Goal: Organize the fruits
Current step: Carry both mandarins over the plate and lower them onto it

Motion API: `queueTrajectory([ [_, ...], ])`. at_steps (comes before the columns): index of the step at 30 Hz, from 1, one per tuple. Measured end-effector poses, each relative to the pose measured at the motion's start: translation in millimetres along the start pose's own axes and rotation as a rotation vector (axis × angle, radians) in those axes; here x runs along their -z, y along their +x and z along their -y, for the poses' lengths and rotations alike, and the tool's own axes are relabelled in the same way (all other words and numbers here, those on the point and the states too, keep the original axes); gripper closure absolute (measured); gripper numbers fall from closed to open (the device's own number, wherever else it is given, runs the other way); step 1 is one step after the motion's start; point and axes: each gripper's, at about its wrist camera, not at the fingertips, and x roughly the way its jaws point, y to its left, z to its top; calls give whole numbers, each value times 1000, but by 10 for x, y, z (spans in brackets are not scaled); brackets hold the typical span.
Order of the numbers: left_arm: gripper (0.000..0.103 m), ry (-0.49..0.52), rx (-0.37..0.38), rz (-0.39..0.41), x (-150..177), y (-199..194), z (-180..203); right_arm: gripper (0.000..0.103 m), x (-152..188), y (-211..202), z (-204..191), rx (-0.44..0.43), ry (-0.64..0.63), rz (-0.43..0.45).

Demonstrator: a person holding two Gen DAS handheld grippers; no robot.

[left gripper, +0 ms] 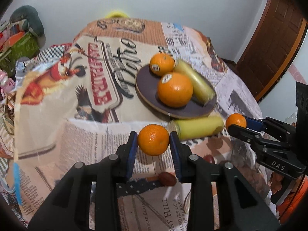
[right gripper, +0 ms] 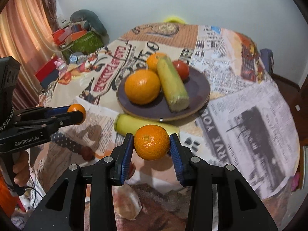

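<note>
**Two mandarins heading for the plate**

Between the blue pads, the left gripper is clamping a small orange mandarin; the right gripper is clamping another mandarin. Beyond, a yellow cylinder is lying beside the dark round plate. Best lowering each fruit onto bare plate, clear of the large oranges.

Home room: curtain, wooden door, clothed table.
</note>
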Motion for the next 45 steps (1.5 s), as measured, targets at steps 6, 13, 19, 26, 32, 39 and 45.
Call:
queueTrajectory([
  [6, 69, 7, -8, 50, -214, -94, -9, 68, -222, -81, 83, 28, -2, 54],
  [13, 69, -8, -3, 82, -437, -99, -50, 68, -433, -93, 174, 40, -6, 111],
  [19, 69, 1, -5, 94, -612, -2, -59, 68, -574, 3, 271, 50, 7, 119],
  [26, 69, 16, 1, 83, -769, 229, -66, 68, -647, 167, 333, 54, 9, 106],
  [32, 69, 15, 21, 62, -889, 485, -77, 68, -705, 368, 417, 55, 18, 85],
  [39, 69, 21, 31, 35, -971, 773, -45, 68, -770, 599, 503, 58, 16, 60],
  [45, 69, 33, 16, 10, -1018, 1002, -23, 68, -803, 760, 579, 45, 31, 49],
])
